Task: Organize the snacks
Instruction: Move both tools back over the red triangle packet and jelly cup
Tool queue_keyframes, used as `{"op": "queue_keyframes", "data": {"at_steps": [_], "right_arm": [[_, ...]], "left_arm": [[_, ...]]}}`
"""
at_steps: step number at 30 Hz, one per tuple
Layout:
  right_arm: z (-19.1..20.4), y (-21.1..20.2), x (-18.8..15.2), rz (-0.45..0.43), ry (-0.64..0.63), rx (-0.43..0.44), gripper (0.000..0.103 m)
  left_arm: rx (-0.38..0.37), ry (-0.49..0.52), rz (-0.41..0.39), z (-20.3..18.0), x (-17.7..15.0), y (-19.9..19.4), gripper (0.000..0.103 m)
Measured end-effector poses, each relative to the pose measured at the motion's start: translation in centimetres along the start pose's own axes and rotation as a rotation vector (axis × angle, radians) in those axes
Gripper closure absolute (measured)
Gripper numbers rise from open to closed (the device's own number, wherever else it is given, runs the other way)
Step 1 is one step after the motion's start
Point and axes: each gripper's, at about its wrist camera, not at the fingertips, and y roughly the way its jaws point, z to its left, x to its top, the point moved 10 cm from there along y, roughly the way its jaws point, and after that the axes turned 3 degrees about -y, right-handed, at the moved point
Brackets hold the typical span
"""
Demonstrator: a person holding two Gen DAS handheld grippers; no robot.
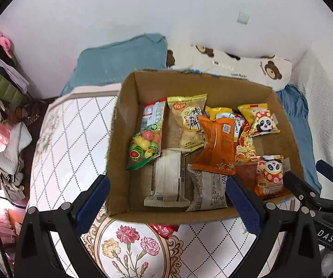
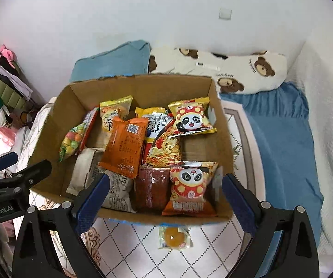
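Sitting on a quilted bed (image 1: 73, 139), a cardboard box (image 1: 129, 115) holds snack packs: fruit candy bag (image 1: 146, 147) at left, orange packet (image 2: 124, 148) mid, panda packs (image 2: 189, 185) at right. Both grippers hover w/ fingers spread apart, holding nothing: left gripper (image 1: 167, 205), right gripper (image 2: 166, 199). One yellow jelly pack (image 2: 174, 237) lies outside, just in front of the box.

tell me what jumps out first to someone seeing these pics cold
The open cardboard box in the middle of the bed, crammed with bright snack packets, grabs the eye: an orange packet lies across the centre, and two panda packets sit on its right side. Both grippers, left and right, hover open at its near edge, and one egg-yolk packet lies outside on the quilt.
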Motion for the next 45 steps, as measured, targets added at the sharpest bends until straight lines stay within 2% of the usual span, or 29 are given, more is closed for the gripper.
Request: {"op": "queue_keyframes", "data": {"at_steps": [6, 15, 20, 25, 30, 34, 35, 38, 40, 45], "right_arm": [[0.0, -4.3, -1.4, -0.082, 0.003, -0.012, 0.004], [0.3, -10.0, -3.5, -0.186, 0.028, -0.006, 0.004], [0.0, -12.8, -4.6, -0.249, 0.052, -0.016, 0.004], [0.3, -13.8, -5.9, -0.249, 0.056, 0.004, 0.004], [0.0, -11.6, -7.3, -0.206, 0.091, 0.088, 0.004], [-1.0, -7.3, -8.9, -0.128, 0.132, 0.121, 0.004], [-1.5, -5.8, -9.6, -0.096, 0.144, 0.122, 0.008], [-2.2, -1.9, -11.1, -0.018, 0.17, 0.136, 0.031], [-2.6, 0.0, -11.9, 0.017, 0.184, 0.134, 0.032], [-2.7, 5.0, -13.0, 0.093, 0.182, 0.117, 0.032]], "left_arm": [[0.011, 0.014, -0.09, -0.2, -1.2, -3.8, 0.001], [-0.011, 0.002, -0.194, -0.3, -3.3, -8.8, 0.001], [-0.018, -0.011, -0.214, -0.1, -4.9, -10.1, 0.001], [-0.016, -0.018, -0.227, -0.2, -5.9, -11.0, 0.001], [-0.011, -0.027, -0.192, 0.1, -6.5, -9.2, 0.001], [0.035, -0.056, -0.117, 1.4, -7.5, -5.6, 0.001], [0.042, -0.067, -0.089, 1.9, -7.7, -4.3, 0.001], [0.031, -0.069, -0.002, 2.5, -8.7, -0.9, 0.001], [0.026, -0.06, 0.059, 2.7, -9.4, 1.6, 0.001], [0.006, -0.048, 0.14, 2.5, -10.1, 5.7, 0.001]]}}
